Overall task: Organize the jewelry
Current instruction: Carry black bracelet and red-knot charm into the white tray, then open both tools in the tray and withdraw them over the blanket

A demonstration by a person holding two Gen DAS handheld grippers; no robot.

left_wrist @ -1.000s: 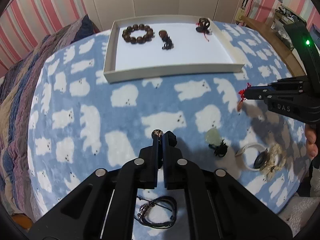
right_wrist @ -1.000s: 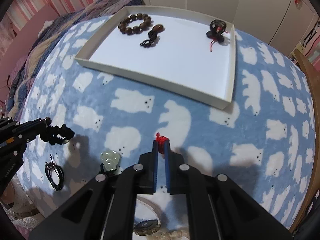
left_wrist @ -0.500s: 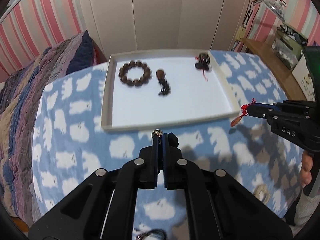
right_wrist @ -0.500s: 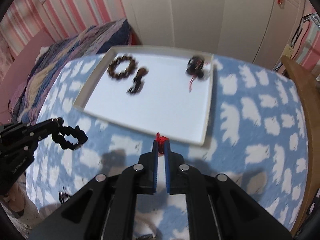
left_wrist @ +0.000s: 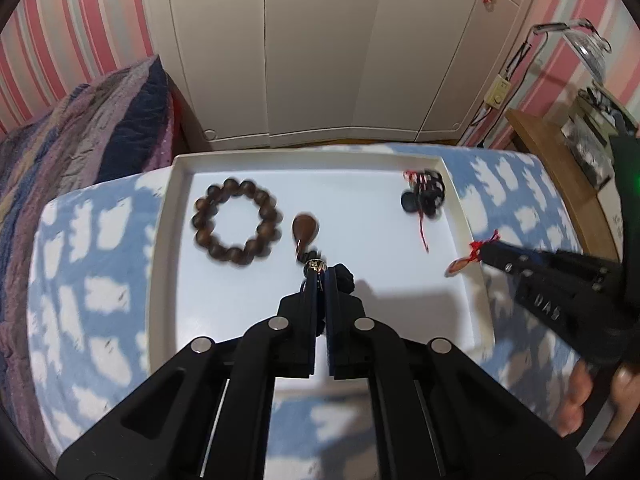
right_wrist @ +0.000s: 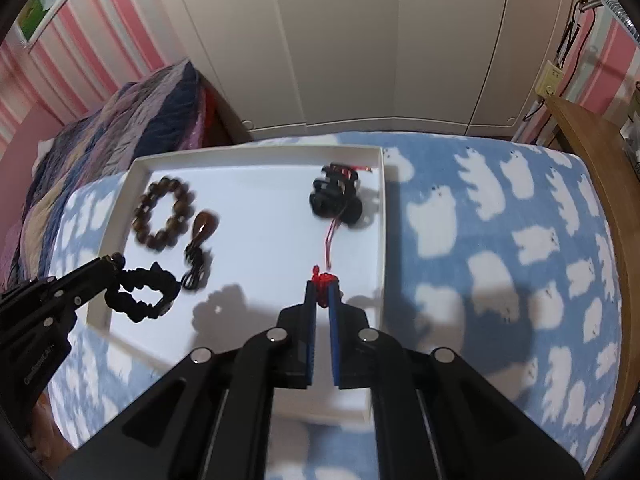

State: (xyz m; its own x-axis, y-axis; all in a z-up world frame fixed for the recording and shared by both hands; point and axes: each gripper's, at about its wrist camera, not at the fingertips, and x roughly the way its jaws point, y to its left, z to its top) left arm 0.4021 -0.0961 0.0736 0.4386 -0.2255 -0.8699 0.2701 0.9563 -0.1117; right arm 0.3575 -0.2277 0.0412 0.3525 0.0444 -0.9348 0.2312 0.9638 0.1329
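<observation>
A white tray [left_wrist: 164, 240] lies on the blue bear-print blanket, also in the right wrist view [right_wrist: 382, 216]. In it lie a brown bead bracelet [left_wrist: 236, 222], a brown pendant on a dark cord [left_wrist: 305, 229] and a black piece with a red cord [left_wrist: 424, 196]. My left gripper [left_wrist: 321, 274] is shut on a black beaded bracelet [right_wrist: 140, 294] and holds it above the tray. My right gripper [right_wrist: 324, 290] is shut on a red-cord pendant [left_wrist: 460, 266], which hangs over the tray's right side.
White wardrobe doors [left_wrist: 320, 48] stand behind the bed. A striped quilt [left_wrist: 60, 136] lies at the left. A wooden desk [left_wrist: 556, 152] stands at the right, with a lamp above it. A hand [left_wrist: 580, 396] holds the right gripper.
Both grippers have moved forward from over the blanket to above the tray, each carrying its piece. The loose jewelry near the front edge has dropped out of view.
</observation>
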